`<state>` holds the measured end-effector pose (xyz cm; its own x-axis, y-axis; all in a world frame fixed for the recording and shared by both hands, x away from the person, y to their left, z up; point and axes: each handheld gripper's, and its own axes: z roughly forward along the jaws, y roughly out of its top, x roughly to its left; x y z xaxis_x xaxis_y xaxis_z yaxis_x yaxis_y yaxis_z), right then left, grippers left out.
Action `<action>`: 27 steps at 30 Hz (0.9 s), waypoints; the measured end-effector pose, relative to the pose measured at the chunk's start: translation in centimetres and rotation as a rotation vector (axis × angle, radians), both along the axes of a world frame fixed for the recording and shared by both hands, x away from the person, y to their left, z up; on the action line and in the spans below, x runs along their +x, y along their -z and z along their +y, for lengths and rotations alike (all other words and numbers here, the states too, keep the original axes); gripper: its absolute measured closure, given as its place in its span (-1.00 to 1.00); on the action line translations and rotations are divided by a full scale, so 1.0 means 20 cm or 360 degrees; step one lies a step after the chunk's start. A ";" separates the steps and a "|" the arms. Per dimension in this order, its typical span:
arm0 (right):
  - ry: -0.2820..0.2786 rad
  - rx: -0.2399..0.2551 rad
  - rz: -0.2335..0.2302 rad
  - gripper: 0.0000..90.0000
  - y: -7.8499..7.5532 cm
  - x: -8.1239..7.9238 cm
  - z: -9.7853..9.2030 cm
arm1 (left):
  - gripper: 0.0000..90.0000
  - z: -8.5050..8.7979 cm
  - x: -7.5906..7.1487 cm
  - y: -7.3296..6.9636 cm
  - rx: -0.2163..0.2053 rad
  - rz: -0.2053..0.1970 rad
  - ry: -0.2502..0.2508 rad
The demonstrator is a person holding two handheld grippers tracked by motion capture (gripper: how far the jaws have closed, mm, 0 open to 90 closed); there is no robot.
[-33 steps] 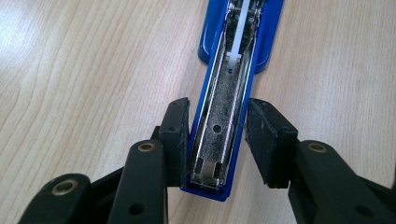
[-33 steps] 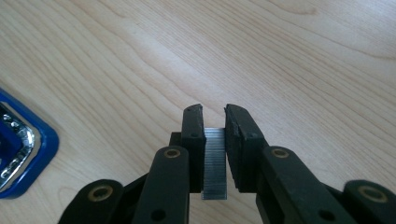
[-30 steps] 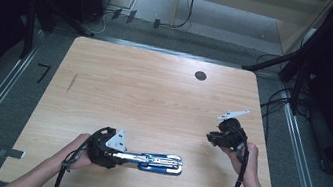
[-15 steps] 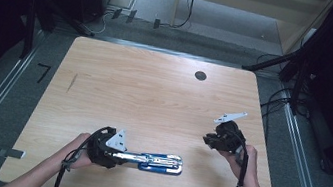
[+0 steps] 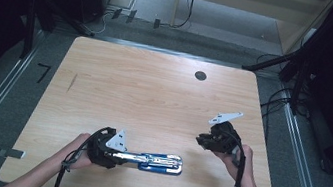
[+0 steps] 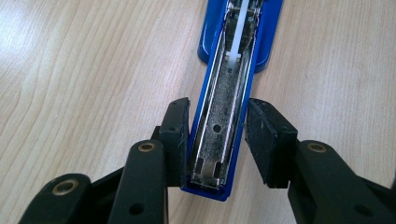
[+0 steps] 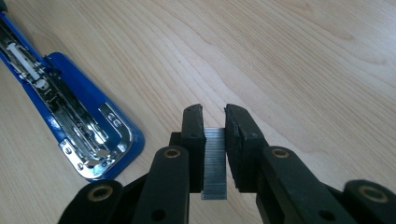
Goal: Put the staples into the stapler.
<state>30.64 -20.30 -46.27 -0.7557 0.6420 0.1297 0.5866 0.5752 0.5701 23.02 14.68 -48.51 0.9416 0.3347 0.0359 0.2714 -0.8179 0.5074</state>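
Note:
A blue stapler (image 5: 159,162) lies opened flat near the table's front edge, its metal staple channel (image 6: 224,116) facing up. My left gripper (image 5: 131,157) is shut on the stapler's rear end, one pad (image 6: 180,126) on each side of the channel. In the right gripper view the stapler's front end (image 7: 79,126) lies at the left. My right gripper (image 5: 203,141) hovers to the right of the stapler, apart from it. It is shut on a short grey strip of staples (image 7: 215,163) held between its pads (image 7: 194,130).
The wooden table (image 5: 154,96) has a small dark round hole (image 5: 200,75) at the back right and a dark streak (image 5: 72,82) at the left. Cables and dark stands crowd the floor beyond the right and far edges.
My right gripper, with the staple strip in it, has drifted a little left toward the stapler. The left gripper and the stapler have stayed put.

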 end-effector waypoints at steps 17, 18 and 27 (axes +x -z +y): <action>-0.0230 0.0065 -0.0022 0.77 -0.03 -0.07 0.17 | 0.34 0.01 0.04 0.00 -0.0011 0.0034 0.0010; -0.0240 0.0065 -0.0018 0.77 -0.03 -0.08 0.18 | 0.34 0.01 0.04 -0.01 -0.0012 0.0032 0.0013; -0.0407 0.0093 -0.0019 0.77 -0.01 -0.12 0.26 | 0.32 0.01 0.06 -0.01 -0.0029 0.0050 0.0003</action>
